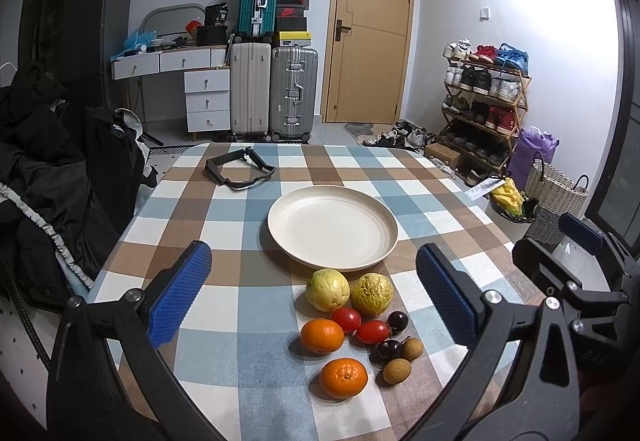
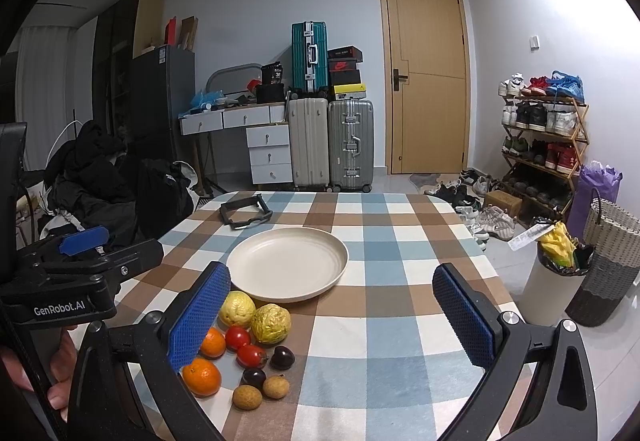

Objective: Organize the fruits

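Left wrist view takes in the whole fruit cluster on the checked cloth of the desk (image 1: 224,369), near its front edge and just in front of the cream plate (image 1: 332,229), which holds nothing. Counted there: two yellow-green guavas (image 1: 327,289) side by side nearest the plate, one almost touching its rim; two red tomatoes (image 1: 346,319) touching each other; two oranges (image 1: 322,335), one behind the other; two dark cherries (image 1: 398,320); and two brown longans (image 1: 412,348), ten pieces in all. Whether the small dark fruits are cherries or grapes is hard to make out. The left tongs (image 1: 316,293) hang above the cluster with their blue pads spread wide and nothing between them. In the right wrist view the right tongs (image 2: 332,315) are likewise wide apart and empty; their near blue pad (image 2: 198,315) cuts off part of both oranges and the edge of one guava. At that view's left edge the other tool's black body is partly cropped, and a hand (image 2: 48,373) on it shows only as a few fingers. A black strap-like frame (image 1: 240,169) lies towards the far left corner of the desk, its make unclear. Beyond the desk, a shoe rack (image 2: 544,137) is cut by the right-hand lens rim.
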`<act>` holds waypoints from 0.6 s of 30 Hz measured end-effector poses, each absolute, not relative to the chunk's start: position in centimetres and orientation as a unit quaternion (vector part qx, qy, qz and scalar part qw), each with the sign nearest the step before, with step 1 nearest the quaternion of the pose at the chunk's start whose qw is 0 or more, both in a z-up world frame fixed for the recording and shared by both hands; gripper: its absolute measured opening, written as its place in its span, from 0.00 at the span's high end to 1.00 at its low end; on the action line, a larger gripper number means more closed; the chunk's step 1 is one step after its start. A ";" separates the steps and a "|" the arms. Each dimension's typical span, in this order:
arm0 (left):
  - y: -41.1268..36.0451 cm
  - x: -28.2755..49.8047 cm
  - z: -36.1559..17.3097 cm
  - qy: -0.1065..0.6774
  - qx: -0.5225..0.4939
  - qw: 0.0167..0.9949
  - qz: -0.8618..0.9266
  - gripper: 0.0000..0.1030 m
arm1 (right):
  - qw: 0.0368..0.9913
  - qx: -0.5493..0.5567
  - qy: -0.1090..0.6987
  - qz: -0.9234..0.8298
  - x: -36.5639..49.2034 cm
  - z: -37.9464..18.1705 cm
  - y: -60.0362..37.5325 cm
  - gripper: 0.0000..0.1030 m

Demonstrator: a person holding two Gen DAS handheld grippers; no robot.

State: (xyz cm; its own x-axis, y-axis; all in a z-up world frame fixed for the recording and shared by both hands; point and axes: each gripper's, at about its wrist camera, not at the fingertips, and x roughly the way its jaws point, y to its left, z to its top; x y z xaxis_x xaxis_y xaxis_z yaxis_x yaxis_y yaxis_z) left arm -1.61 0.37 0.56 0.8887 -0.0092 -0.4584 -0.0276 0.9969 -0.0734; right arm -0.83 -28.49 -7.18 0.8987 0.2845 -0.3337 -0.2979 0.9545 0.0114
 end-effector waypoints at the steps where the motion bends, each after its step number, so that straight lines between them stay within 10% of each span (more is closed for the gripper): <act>1: 0.4 -1.7 0.6 0.236 -0.039 0.971 0.007 0.01 | 0.974 -0.021 0.167 0.150 -0.9 -7.1 -28.5 0.00; 18: 0.8 -1.6 0.0 0.241 -0.044 0.970 0.013 0.01 | 0.975 -0.027 0.159 0.150 -1.0 -7.1 -28.0 0.00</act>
